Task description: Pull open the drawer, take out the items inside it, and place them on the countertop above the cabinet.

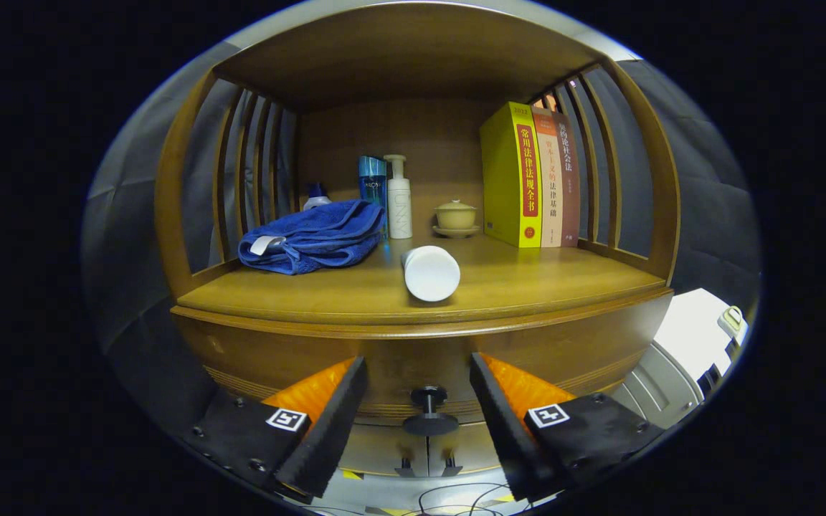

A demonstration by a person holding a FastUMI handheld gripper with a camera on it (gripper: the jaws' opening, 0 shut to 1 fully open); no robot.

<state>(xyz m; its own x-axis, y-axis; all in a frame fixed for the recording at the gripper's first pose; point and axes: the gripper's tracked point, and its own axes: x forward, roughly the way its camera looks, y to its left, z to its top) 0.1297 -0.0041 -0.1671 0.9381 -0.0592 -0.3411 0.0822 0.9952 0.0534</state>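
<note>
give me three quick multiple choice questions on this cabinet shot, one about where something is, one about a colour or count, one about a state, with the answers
1. Where does the drawer knob sit relative to the gripper?
A. between its fingers, untouched
B. far beyond the countertop
C. under the towel

2. How many books stand upright at the far right of the countertop?
A. one
B. three
C. five

3. How does the white cylinder sit on the countertop?
A. upright beside the books
B. on its side, an end facing the camera
C. wrapped in the blue towel

Answers:
1 A, the knob shows in the gap between the two spread fingers, with space on either side.
2 B, a yellow spine and two narrower ones stand together.
3 B, its round end faces forward and its body runs back along the wood.
</note>
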